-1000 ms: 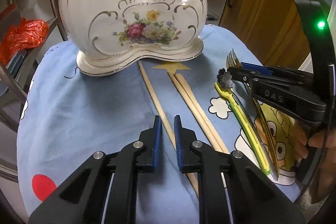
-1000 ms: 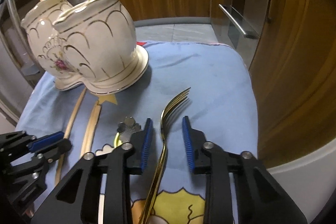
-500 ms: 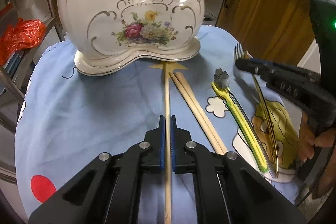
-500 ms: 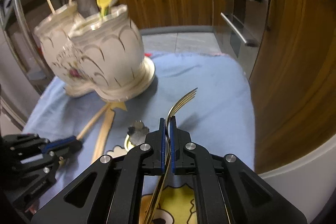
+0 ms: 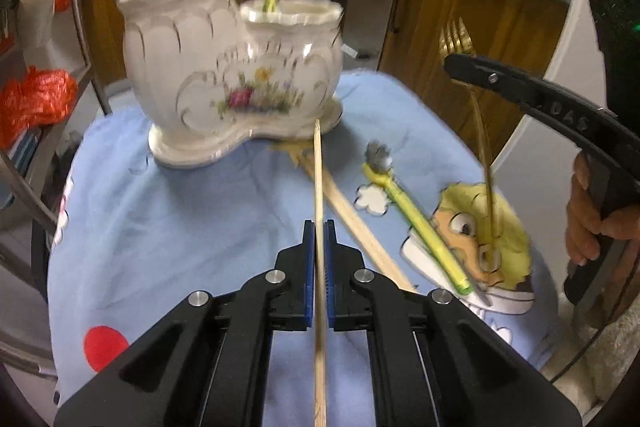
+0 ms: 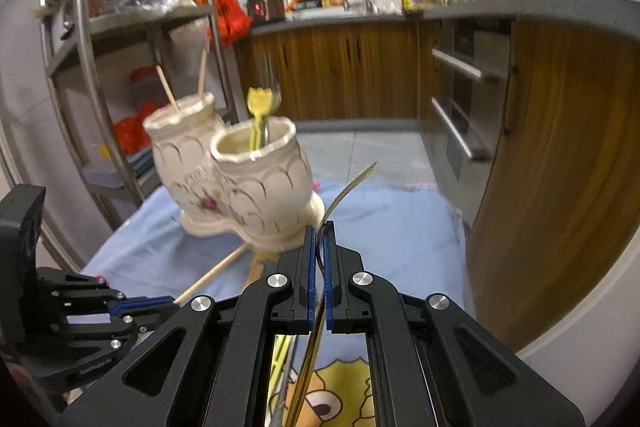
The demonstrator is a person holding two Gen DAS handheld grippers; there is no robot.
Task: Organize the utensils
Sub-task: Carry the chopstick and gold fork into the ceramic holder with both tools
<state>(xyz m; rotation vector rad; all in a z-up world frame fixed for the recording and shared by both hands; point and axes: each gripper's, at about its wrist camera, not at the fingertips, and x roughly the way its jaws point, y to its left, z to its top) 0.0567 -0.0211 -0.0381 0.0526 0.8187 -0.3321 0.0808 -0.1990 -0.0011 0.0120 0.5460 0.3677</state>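
**Two utensils in hand, three left on the cloth**

Item 1. Left gripper [image 5: 319, 259]: jaws closed on a single wooden chopstick [image 5: 319, 187], pinched partway along its length so the tip projects forward toward the ceramic utensil holder [image 5: 236, 79]. The mid-shaft grip looks chosen to leave a long free end to lower into an opening.

Item 2. Right gripper [image 6: 319, 259]: jaws closed on the handle of a gold fork [image 6: 344, 195], tines leading and curving up and away. In the left wrist view the fork hangs clear of the cloth, tines above the jaws.

Item 3. Ceramic utensil holder, two joined compartments, floral front, standing on the blue cartoon tablecloth [image 5: 160, 219]. The taller compartment [image 6: 180, 115] holds two wooden sticks, apparently chopsticks; the lower compartment [image 6: 256, 147] holds a yellow-handled fork [image 6: 262, 107]. This sorting suggests the held chopstick belongs in the taller side and the gold fork in the lower.

Item 4. Remaining on the cloth: a pair of wooden chopsticks [image 5: 352, 223] lying side by side just right of the left gripper, and a yellow-handled utensil with a flower-shaped end [image 5: 416, 223] beyond them. Its working end is hidden, so type cannot be told.

Status, as judged: both pieces lifted, neither yet over its opening. The holder's mouths are narrow and close together, so simultaneous insertion risks the grippers crowding each other.
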